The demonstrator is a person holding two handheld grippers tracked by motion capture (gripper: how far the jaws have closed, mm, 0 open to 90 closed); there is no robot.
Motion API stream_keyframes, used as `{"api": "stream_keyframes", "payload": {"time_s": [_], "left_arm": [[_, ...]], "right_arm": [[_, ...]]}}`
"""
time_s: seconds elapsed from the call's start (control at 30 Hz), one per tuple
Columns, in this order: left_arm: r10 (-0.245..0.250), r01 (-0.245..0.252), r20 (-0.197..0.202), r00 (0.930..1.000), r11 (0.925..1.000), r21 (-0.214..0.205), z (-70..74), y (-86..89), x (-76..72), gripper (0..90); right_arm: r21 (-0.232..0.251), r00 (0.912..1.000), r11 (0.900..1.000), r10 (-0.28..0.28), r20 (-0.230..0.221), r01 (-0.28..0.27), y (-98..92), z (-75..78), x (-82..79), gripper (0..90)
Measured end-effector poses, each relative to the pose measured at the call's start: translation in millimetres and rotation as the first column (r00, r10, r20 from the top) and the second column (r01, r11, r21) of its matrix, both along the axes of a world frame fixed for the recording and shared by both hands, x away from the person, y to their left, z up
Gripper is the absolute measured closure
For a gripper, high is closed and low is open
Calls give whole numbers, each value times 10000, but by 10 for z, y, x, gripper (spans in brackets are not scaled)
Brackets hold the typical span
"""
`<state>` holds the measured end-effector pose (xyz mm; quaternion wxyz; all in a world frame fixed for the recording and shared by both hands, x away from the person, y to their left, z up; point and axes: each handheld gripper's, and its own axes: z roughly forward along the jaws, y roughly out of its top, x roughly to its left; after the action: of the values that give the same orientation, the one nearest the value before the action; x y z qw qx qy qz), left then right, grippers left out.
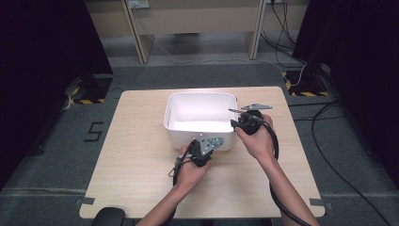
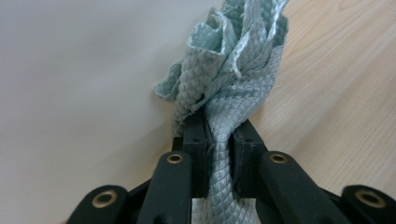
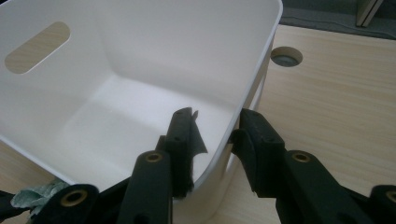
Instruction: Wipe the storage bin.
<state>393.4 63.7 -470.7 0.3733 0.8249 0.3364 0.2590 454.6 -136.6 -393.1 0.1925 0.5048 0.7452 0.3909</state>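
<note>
A white plastic bin stands in the middle of the wooden table. My left gripper is just in front of the bin's near wall, shut on a pale green textured cloth. In the left gripper view the cloth bunches out above the gripper, beside the bin's white wall. My right gripper is at the bin's near right corner. Its jaws straddle the rim, one inside and one outside, closed on the wall at the gripper. A bit of the cloth shows at the lower left.
The bin has an oval handle slot in its wall and nothing inside. A round cable hole sits in the tabletop to the bin's right. A black object lies at the table's near left edge. Cables trail across the floor on the right.
</note>
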Motion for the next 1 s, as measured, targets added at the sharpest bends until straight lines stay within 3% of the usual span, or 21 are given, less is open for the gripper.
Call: {"api": "stream_keyframes", "payload": {"time_s": [1.0], "left_arm": [[-12, 20, -338, 9994, 9997, 233, -196, -23, 37, 788]], "right_arm": [[-43, 10000, 10000, 11, 23, -11, 1, 0, -4, 668]]}}
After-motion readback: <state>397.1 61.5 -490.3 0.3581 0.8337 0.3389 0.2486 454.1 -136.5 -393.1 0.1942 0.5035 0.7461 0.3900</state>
